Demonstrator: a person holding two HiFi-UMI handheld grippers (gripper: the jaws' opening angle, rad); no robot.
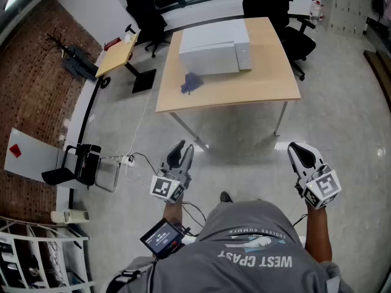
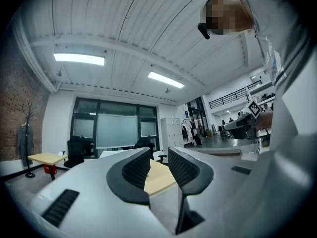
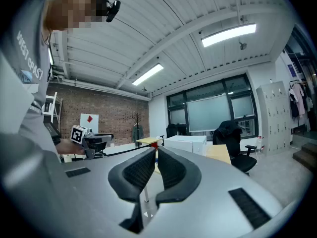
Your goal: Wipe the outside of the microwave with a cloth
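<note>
Left gripper [image 2: 159, 155]: ribbed black pads apart, nothing between them, released. Right gripper [image 3: 156, 151]: pads closed together, empty. Both held level, well apart from table [image 1: 269, 84].

Only head view shows cloth [image 1: 191, 83]: blue, crumpled, on light wood tabletop, just beside microwave [image 1: 215, 47] at its nearer left corner. Microwave white, boxy. Right gripper view catches it far off; left gripper view shows only tan tabletop. Black office chairs [image 1: 278, 5] behind table.
</note>
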